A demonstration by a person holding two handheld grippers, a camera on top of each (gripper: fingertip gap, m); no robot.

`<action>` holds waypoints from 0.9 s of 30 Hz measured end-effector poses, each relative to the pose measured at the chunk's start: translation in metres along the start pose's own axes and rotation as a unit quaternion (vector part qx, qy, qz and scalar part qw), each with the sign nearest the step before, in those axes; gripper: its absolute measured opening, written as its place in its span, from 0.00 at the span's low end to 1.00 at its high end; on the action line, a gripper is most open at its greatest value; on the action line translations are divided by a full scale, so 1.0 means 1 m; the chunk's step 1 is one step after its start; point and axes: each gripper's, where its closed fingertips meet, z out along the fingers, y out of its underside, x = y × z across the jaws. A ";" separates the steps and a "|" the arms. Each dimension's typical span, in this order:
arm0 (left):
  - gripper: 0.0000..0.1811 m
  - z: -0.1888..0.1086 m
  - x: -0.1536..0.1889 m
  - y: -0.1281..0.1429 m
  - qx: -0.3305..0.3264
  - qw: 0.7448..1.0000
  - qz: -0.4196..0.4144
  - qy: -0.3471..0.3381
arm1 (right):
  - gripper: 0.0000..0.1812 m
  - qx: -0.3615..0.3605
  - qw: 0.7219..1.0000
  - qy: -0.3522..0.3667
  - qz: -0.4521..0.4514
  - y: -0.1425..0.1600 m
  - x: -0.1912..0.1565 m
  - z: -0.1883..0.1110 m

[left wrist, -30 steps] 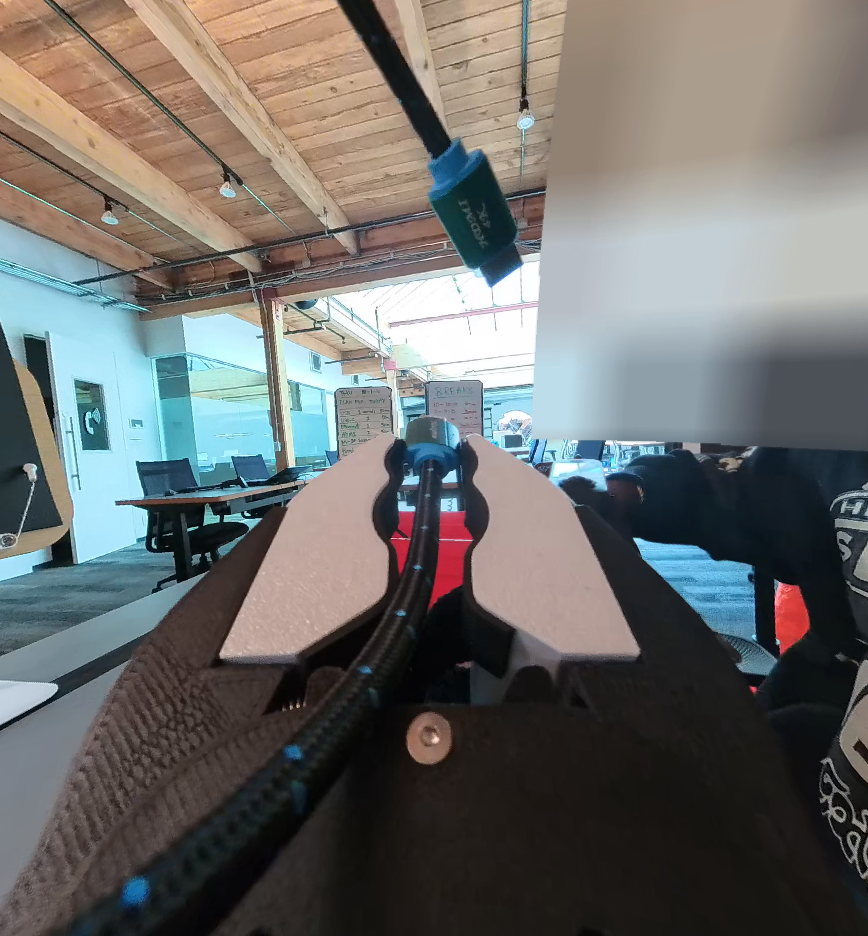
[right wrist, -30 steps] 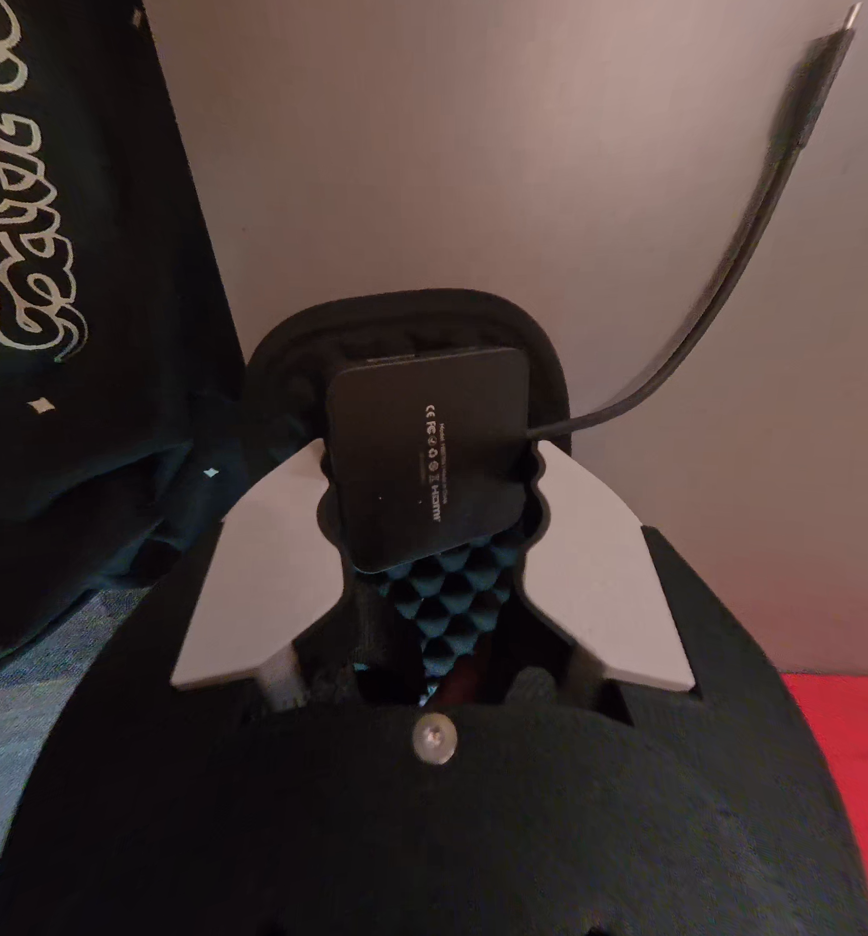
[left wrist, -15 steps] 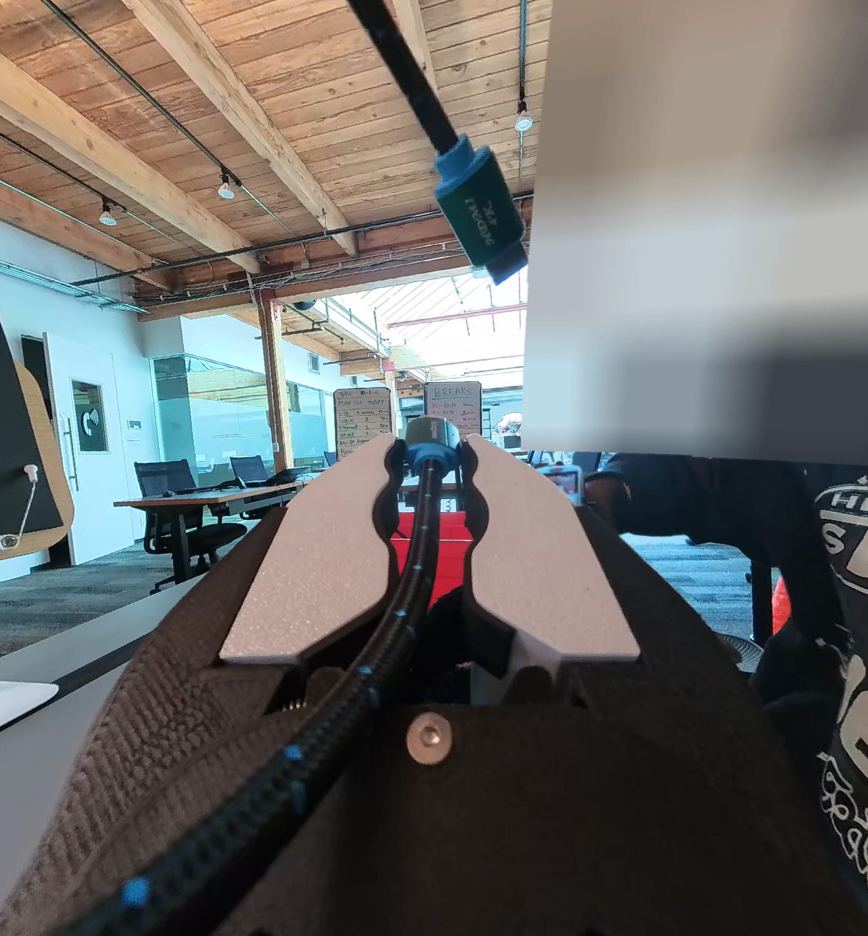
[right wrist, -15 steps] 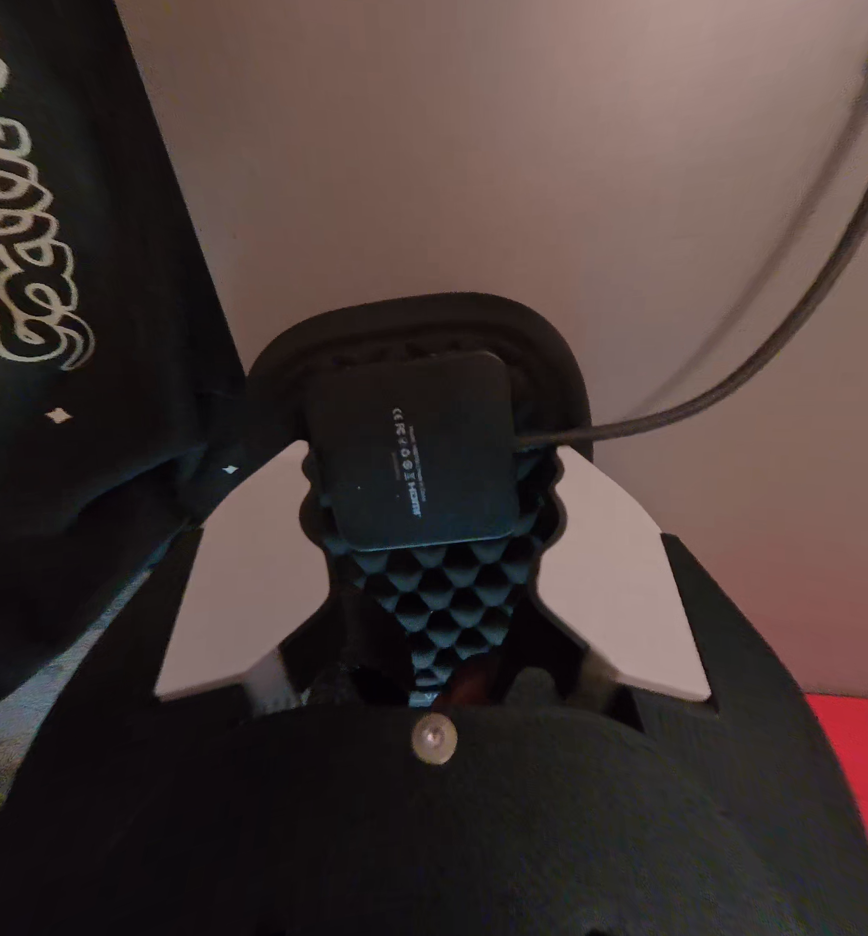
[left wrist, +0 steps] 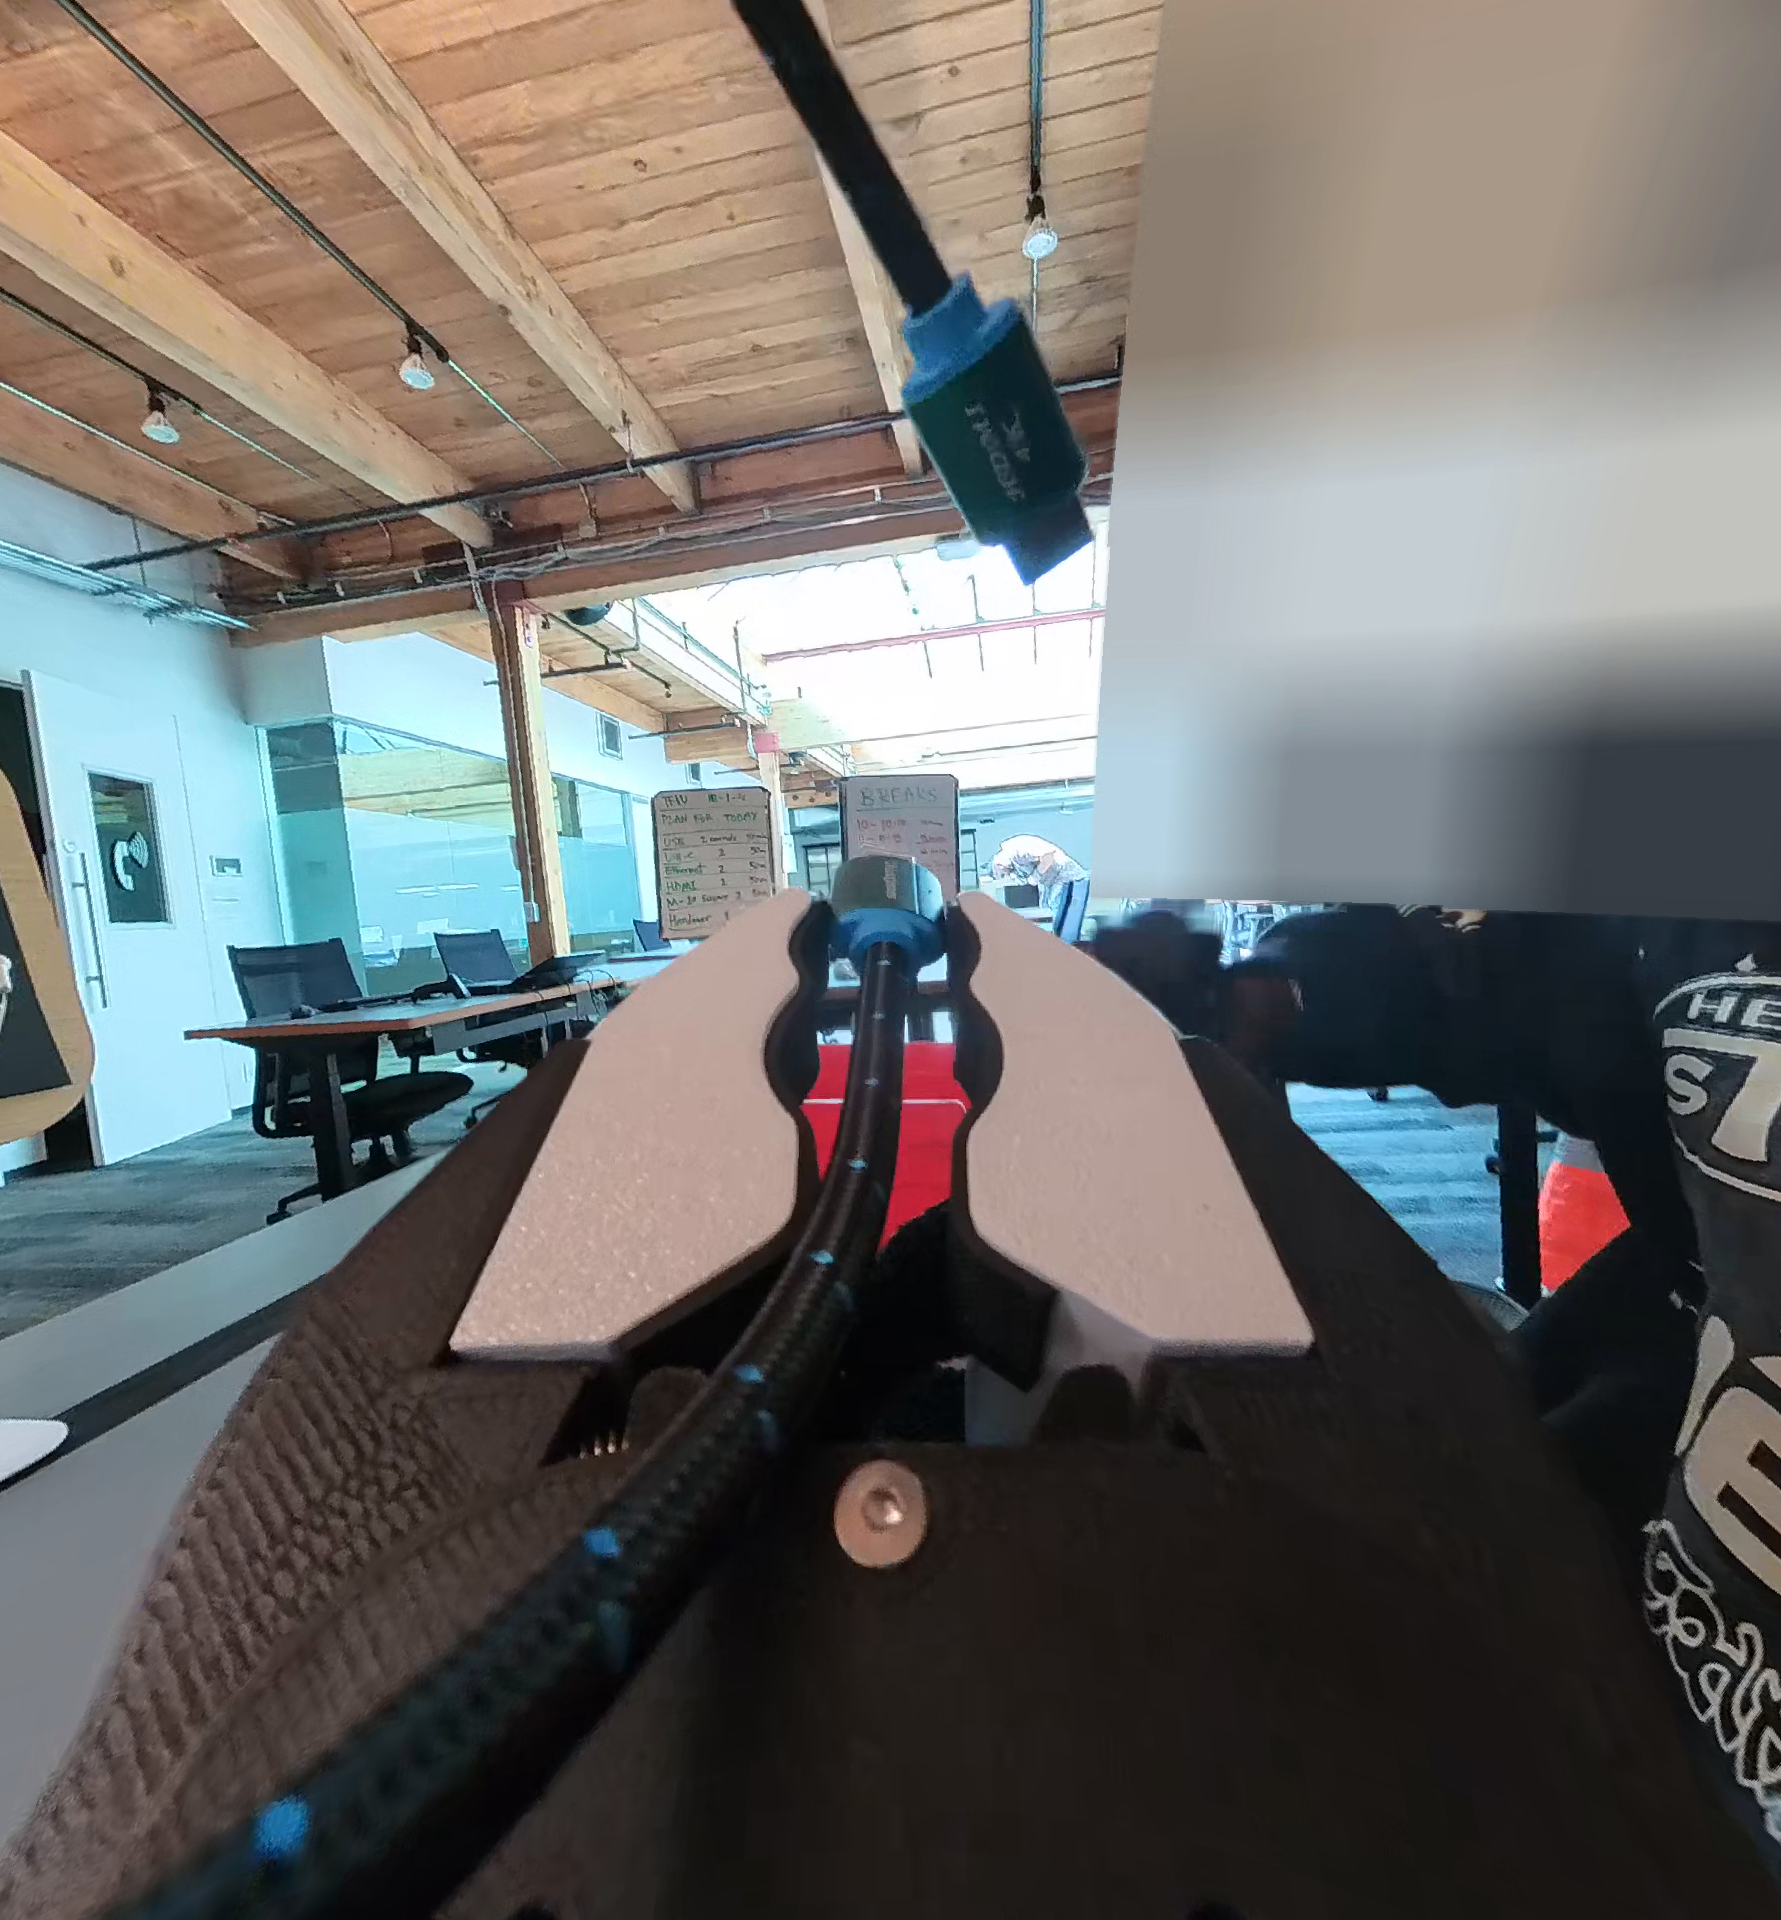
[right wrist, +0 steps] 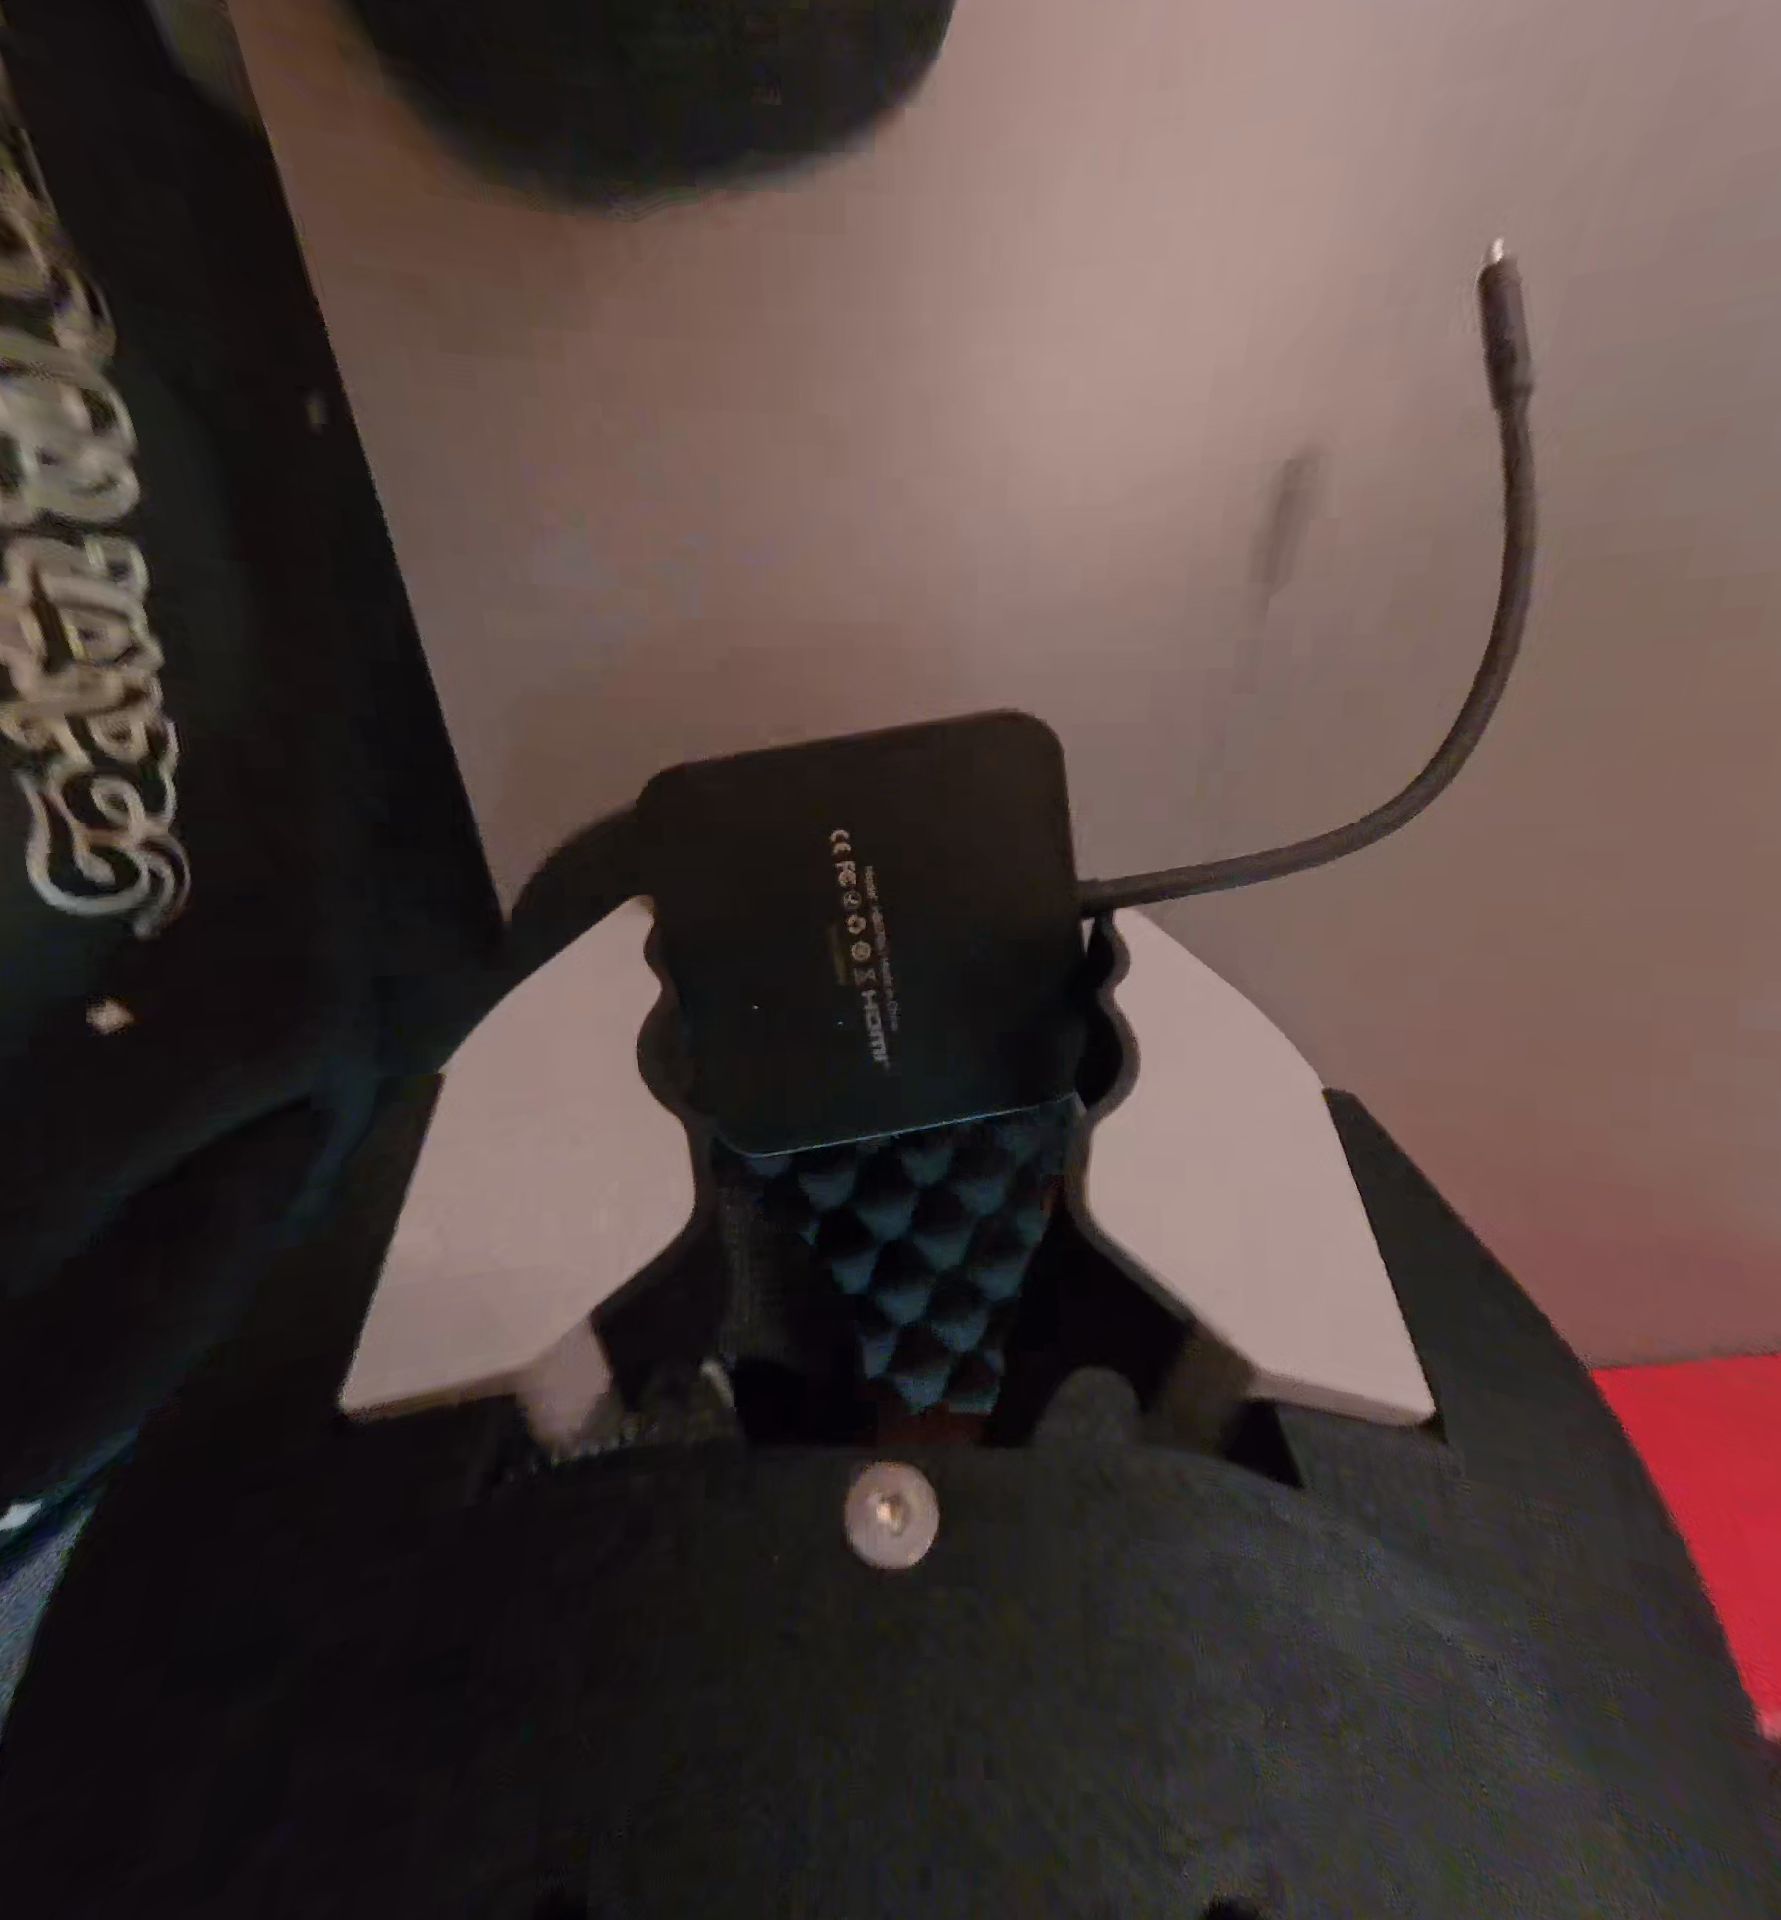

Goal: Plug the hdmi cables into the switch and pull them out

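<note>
Beneath a timber-beamed ceiling [left wrist: 366, 239], with office desks [left wrist: 418, 1013] and two whiteboards [left wrist: 714, 862] far beyond the tips, the left tongs [left wrist: 881, 920] stand closed on the blue collar of an hdmi cable plug [left wrist: 881, 899], their pale fingers [left wrist: 657, 1132] pressing it from both sides. That plug points away from the camera, and its black braided cord [left wrist: 740, 1382] with blue flecks runs back between the fingers and off the lower left of the left wrist view. Above the left tongs, a second hdmi plug [left wrist: 1000, 447], dark green with a blue collar, hangs in the air on its own black cord, its tip slanting down and to the right, well apart from the held plug. To the right of the tongs is a person's dark printed shirt [left wrist: 1759, 1299].

Across the pair, the right tongs [right wrist: 881, 966] grip the switch [right wrist: 865, 925], a flat black square box, by its two side edges, its lettered face toward the camera. The box is lifted over a plain grey surface [right wrist: 969, 416]. From the right side of the switch, a thin dark lead [right wrist: 1468, 748] curves upward and ends in a small free connector [right wrist: 1504, 312]. A red patch [right wrist: 1738, 1538] lies lower right of the switch, and the dark shirt fills the left edge.
</note>
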 end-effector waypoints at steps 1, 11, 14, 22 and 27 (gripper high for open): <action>0.11 0.000 0.000 0.002 -0.005 1.000 -0.001 0.001 | 0.42 0.030 0.999 0.021 -0.004 -0.016 0.009 -0.008; 0.11 -0.004 -0.007 0.046 -0.160 0.987 0.027 0.000 | 0.42 0.376 0.925 0.045 0.003 -0.145 0.076 0.005; 0.11 -0.006 -0.008 0.054 -0.187 0.982 0.021 0.002 | 0.42 0.372 0.927 0.050 -0.011 -0.144 0.070 0.015; 0.11 -0.012 0.005 0.094 -0.303 0.952 0.024 0.031 | 0.42 0.326 0.943 0.058 -0.036 -0.125 0.061 0.042; 0.11 -0.026 0.001 0.119 -0.401 0.915 0.041 0.013 | 0.42 0.279 0.957 0.068 -0.052 -0.114 0.060 0.055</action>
